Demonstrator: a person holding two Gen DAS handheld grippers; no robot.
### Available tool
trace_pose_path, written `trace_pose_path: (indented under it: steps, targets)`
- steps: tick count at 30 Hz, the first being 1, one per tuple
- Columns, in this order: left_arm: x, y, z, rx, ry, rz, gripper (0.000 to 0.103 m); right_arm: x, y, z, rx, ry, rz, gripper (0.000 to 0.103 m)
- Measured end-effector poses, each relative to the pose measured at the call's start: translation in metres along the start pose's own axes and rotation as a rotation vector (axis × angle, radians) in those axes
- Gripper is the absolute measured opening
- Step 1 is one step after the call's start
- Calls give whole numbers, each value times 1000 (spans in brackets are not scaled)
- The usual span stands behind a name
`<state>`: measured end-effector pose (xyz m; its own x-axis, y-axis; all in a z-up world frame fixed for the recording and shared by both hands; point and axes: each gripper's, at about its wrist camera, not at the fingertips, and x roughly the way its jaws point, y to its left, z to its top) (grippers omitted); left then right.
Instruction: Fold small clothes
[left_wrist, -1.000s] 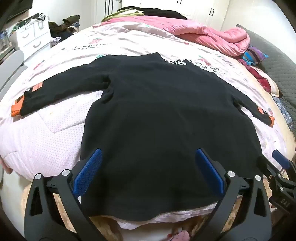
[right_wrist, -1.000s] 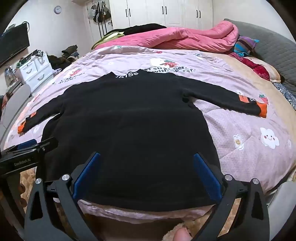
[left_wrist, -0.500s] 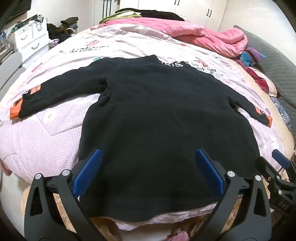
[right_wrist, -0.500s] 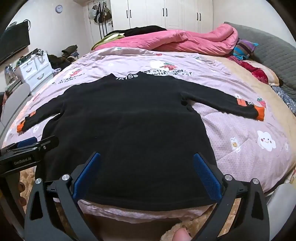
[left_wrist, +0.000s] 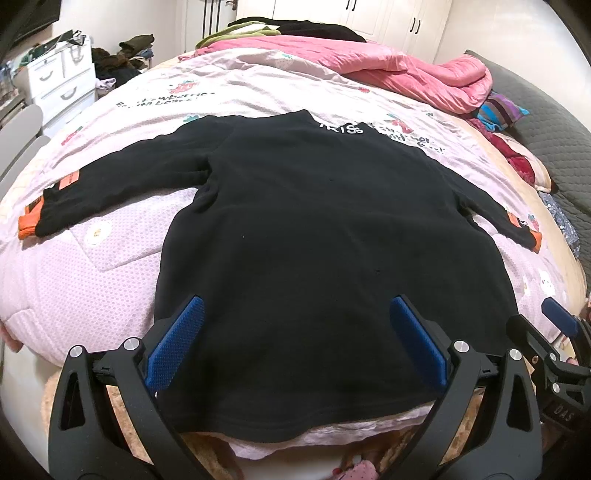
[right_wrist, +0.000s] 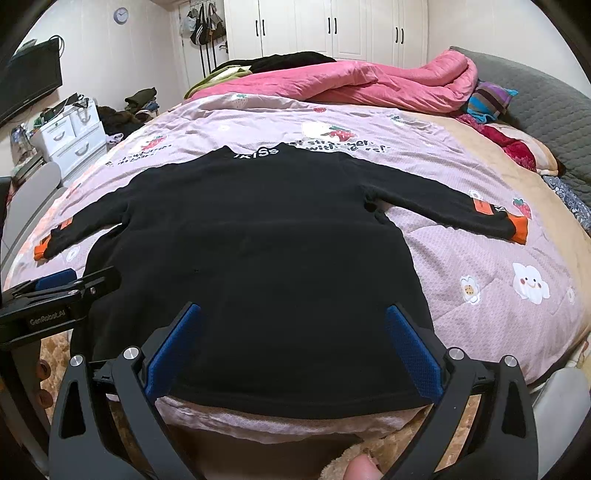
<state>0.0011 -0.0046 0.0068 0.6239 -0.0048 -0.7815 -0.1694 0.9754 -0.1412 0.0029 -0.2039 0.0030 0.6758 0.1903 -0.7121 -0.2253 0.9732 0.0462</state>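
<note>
Bed w/ pink quilt (left_wrist: 92, 295): black sweater (left_wrist: 314, 240) flat mid-frame, soft & floppy; left gripper (left_wrist: 295, 339) & right gripper (right_wrist: 291, 339) both spread, empty — you'd pinch lower hem corners

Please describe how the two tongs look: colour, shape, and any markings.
Both the left tongs and right tongs have black skeletal frames with triangular cut-outs, silver bolts, and flat blue textured pads. White lettering "GenRobot.AI" marks the side of the left one.

collar lettering (right_wrist: 256, 154) too small to read
</note>
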Motion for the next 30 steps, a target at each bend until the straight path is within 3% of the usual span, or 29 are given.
trace_pose_path:
  steps: [30]
  targets:
    - [0,0,-2,5,-5,-6,95,-1,1,-1,2,-1,4,99]
